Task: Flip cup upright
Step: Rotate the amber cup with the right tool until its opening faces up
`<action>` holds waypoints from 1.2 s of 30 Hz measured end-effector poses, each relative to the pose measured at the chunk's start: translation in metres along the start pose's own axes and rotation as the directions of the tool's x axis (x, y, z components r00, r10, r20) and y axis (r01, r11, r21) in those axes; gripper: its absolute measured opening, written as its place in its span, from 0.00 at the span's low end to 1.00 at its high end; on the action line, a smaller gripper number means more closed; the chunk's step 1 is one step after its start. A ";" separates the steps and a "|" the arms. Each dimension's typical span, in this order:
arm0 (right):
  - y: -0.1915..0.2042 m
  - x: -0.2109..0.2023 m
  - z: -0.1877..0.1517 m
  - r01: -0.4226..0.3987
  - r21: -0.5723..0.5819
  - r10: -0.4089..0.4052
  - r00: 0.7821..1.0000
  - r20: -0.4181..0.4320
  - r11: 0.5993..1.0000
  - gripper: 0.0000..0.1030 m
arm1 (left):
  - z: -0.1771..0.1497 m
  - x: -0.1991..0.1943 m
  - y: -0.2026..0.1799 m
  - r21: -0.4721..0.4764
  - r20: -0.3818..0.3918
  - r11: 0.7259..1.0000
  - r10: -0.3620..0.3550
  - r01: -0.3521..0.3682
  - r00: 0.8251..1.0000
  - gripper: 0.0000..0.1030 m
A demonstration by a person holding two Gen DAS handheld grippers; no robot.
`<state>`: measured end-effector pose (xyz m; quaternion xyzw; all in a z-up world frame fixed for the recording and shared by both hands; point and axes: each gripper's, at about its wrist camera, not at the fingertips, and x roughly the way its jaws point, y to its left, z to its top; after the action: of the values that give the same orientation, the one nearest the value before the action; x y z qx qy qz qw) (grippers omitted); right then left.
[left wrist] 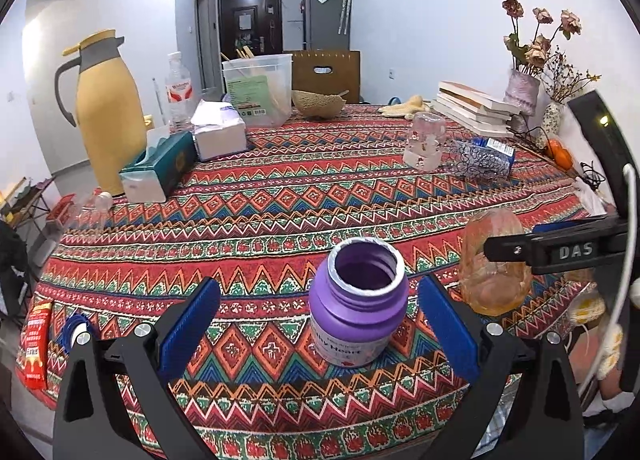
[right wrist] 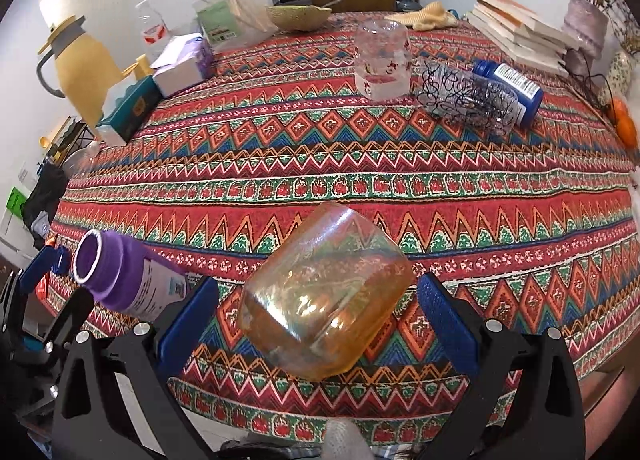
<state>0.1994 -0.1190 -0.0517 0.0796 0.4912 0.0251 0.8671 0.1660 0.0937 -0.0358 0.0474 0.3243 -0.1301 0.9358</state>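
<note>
Right wrist view looks straight onto the amber glass cup, which sits upside down on the patterned tablecloth, its closed base uppermost and its wide rim down on the cloth. It appears tilted in this fisheye view, leaning toward the left. The cup lies between the two blue pads of the right gripper; the jaws stand wide apart, with a gap visible between each pad and the glass, so nothing is gripped. To the left of the cup is the purple bottle, uncapped, its open mouth showing.

Left wrist view shows the same purple bottle standing upright on the cloth, centred between the blue pads of the left gripper. Those jaws are also spread, clear of the bottle on both sides. The amber cup sits to the right of the bottle, near the table's front edge, and a black finger of the right gripper marked "DAS" reaches in from the right and crosses in front of it.

Farther back on the table, well apart from the grippers, a clear printed cup stands inverted, and just beside it a clear bottle with black scribble pattern lies on its side, touching or nearly touching a blue pill bottle.
</note>
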 end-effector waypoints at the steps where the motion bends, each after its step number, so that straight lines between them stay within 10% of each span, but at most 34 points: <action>1: 0.001 0.001 0.001 0.003 -0.002 -0.003 1.000 -0.004 1.000 0.93 | 0.002 -0.001 0.002 -0.003 0.003 1.000 -0.006 0.006 1.000 0.93; 17: -0.010 0.027 0.010 0.045 0.106 -0.039 0.997 -0.061 0.993 0.93 | 0.064 0.033 0.012 0.169 -0.071 0.984 -0.048 0.060 0.996 0.93; 36: -0.029 0.049 0.009 -0.042 0.271 0.095 0.978 -0.184 0.962 0.87 | 0.076 0.070 0.015 0.153 -0.170 0.979 -0.110 0.136 0.979 0.93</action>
<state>0.2313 -0.1430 -0.0930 0.2091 0.5697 -0.0032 0.7948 0.2684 0.0801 -0.0189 0.1141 0.3890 -0.2099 0.8897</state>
